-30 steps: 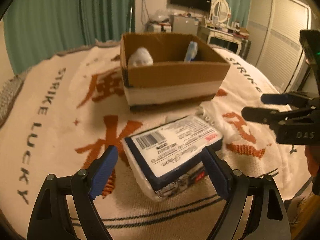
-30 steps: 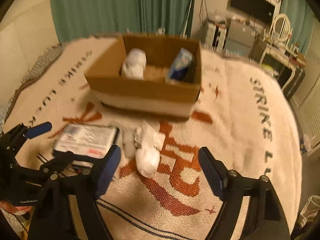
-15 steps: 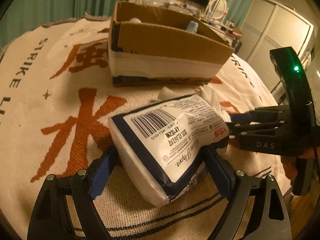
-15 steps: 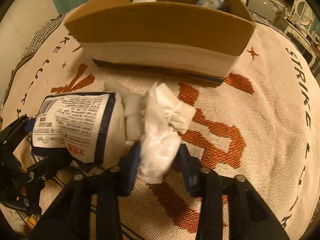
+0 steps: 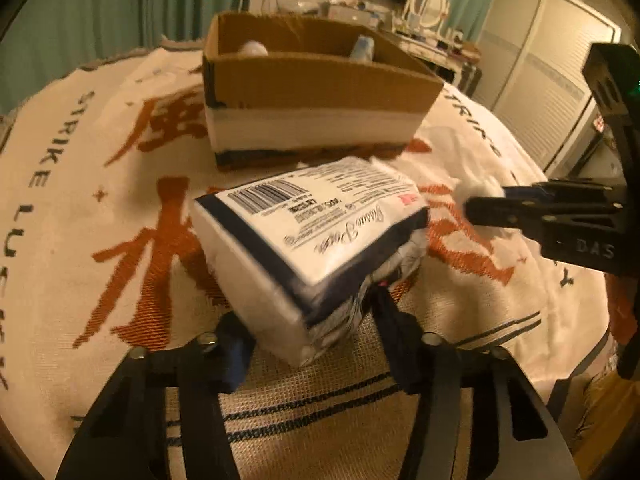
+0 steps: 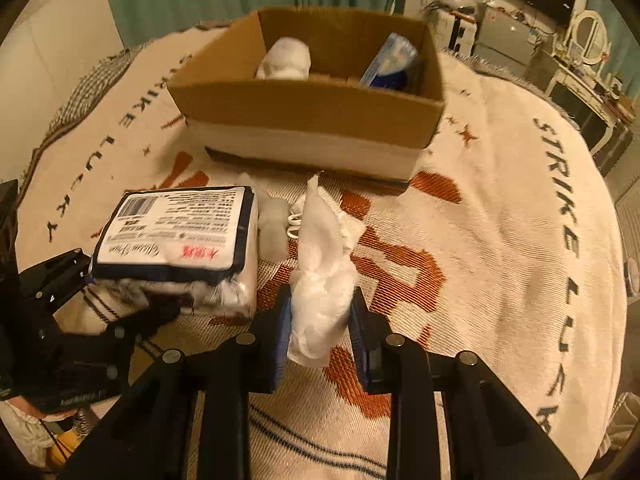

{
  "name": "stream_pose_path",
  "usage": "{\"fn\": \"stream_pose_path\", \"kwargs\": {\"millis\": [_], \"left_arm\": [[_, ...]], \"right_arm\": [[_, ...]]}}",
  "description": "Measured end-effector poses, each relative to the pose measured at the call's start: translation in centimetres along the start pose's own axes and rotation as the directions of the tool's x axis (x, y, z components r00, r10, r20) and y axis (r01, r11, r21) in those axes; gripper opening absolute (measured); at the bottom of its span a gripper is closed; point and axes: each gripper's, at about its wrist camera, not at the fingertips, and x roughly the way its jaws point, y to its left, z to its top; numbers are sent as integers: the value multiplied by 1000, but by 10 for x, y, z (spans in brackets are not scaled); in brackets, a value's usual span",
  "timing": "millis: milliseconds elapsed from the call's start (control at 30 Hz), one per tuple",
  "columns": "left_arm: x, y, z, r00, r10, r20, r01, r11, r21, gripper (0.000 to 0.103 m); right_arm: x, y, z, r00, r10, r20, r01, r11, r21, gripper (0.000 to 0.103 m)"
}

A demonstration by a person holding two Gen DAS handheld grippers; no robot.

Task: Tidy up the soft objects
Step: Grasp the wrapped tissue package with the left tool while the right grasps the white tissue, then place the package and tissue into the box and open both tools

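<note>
Gripping tissue pack [image 5: 304,236] w/ left gripper [image 5: 310,344], jaws clenched, pack tilting just above blanket [image 5: 80,208]. Pinching white bag [image 6: 320,280] w/ right gripper [image 6: 320,336]; contents unclear. Sitting behind: box [image 6: 304,120] w/ white bundle [image 6: 286,58] & blue pack [image 6: 390,62], both partly hidden.

One cardboard box [image 6: 304,120] — two tissue packs [image 6: 176,236] — two white bundles [image 6: 320,280].

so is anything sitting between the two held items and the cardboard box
Nothing visible blocks the way. The tissue pack in the left gripper and the white bag in the right gripper face bare blanket up to the open-topped cardboard box. A small white bundle lies between them, low.
</note>
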Motion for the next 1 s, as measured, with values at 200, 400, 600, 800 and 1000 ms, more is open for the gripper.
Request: {"fn": "stream_pose_path", "kwargs": {"millis": [200, 400, 600, 800, 1000], "left_arm": [[-37, -15, 8, 997, 23, 72, -29, 997, 78, 34], [-66, -26, 27, 991, 23, 133, -39, 991, 124, 24], [-74, -33, 50, 988, 42, 149, -64, 987, 148, 23], [-96, -50, 94, 977, 30, 210, -70, 979, 189, 23], [-103, -45, 158, 957, 23, 288, -74, 983, 167, 23]], "right_arm": [[-35, 0, -5, 998, -6, 62, 5, 1000, 12, 27], [-67, 5, 3, 988, 13, 155, -16, 1000, 21, 27], [-81, 2, 11, 979, 14, 205, -21, 999, 30, 27], [-97, -7, 37, 967, 17, 253, -25, 999, 27, 27], [-120, -20, 91, 940, 3, 341, -7, 1000, 9, 27]]}}
